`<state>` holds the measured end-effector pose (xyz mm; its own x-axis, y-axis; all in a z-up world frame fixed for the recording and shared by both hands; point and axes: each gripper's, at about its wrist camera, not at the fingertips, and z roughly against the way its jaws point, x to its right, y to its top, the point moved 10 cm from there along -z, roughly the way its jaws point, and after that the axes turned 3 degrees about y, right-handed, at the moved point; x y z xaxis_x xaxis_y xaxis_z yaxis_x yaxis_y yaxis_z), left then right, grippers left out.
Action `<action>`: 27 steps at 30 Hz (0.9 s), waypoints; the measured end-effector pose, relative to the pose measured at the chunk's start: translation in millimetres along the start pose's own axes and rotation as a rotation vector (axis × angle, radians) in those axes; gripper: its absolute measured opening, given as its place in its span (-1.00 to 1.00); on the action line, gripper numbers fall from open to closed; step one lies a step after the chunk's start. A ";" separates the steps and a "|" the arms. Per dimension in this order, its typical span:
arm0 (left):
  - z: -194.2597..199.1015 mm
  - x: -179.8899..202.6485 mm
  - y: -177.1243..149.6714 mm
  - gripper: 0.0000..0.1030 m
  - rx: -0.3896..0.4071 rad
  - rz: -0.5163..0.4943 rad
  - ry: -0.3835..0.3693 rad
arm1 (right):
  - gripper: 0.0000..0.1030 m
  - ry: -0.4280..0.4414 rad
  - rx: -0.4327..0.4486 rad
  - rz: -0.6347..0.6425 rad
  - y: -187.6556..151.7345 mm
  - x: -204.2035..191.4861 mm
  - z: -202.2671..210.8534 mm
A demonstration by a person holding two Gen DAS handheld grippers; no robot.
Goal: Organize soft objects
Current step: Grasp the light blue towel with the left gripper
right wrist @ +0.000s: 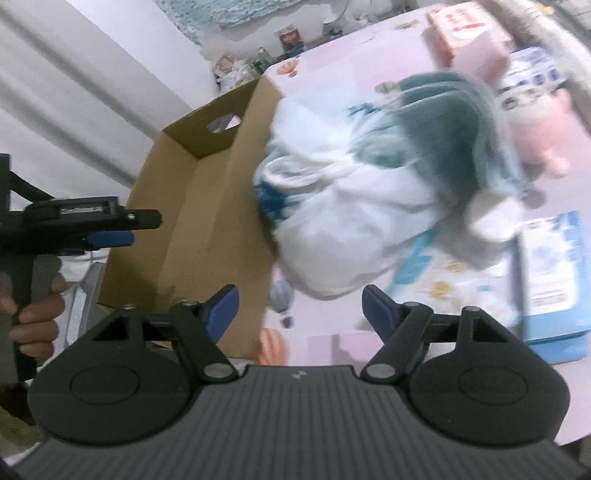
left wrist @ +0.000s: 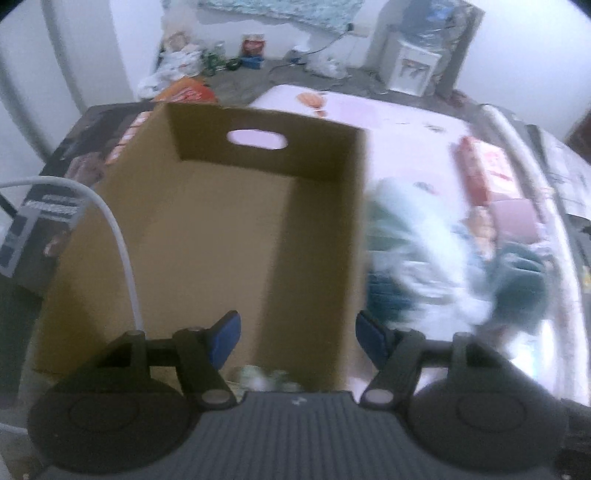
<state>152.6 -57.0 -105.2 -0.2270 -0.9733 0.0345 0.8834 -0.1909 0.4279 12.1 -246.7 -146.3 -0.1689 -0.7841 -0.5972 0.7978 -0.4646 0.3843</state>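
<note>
**Sorting barely started: box nearly empty, plush still outside**

Starting at the left gripper: jaws are spread wide, nothing is held between the blue pads. It is poised over the near end of the cardboard box, looking down into it. Directly below the jaws, at the near edge of the box floor, a small pale-green item is seen; too blurred to identify. The rest of the box floor ahead is bare cardboard up to the far wall with the handle cut-out.

Right gripper: jaws also wide, nothing gripped. Just ahead of it and slightly right, a large white-and-teal plush is seen, motion-blurred, against the box's outer side wall; whether it rests on the pink table or is airborne cannot be told. Farther right, a pink plush lies on the table, well apart from the box. Blue-and-white packets and a pink box are also spread there.

Judged status: at most one item is boxed. At least two plush toys remain to be moved in.
</note>
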 end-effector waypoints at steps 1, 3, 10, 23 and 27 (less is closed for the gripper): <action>4.3 11.2 -1.0 0.36 0.002 -0.003 -0.012 | 0.44 -0.013 0.002 0.004 2.4 8.1 8.2; 8.0 38.4 -3.4 0.38 0.001 -0.010 -0.050 | 0.45 -0.046 0.010 0.013 8.5 26.8 25.5; -3.7 123.8 -9.4 0.38 -0.006 -0.082 -0.097 | 0.47 -0.142 0.061 0.016 35.6 96.1 66.9; -36.4 214.9 55.3 0.32 0.090 -0.292 -0.064 | 0.46 -0.078 0.092 -0.075 52.1 157.3 53.2; -51.5 234.6 73.8 0.27 0.085 -0.370 -0.045 | 0.46 -0.056 0.096 -0.009 66.1 156.1 39.0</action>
<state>185.7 -306.0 -112.0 -0.5437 -0.8336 -0.0973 0.7019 -0.5152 0.4918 15.9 -415.8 -186.7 -0.2101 -0.7999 -0.5621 0.7371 -0.5073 0.4465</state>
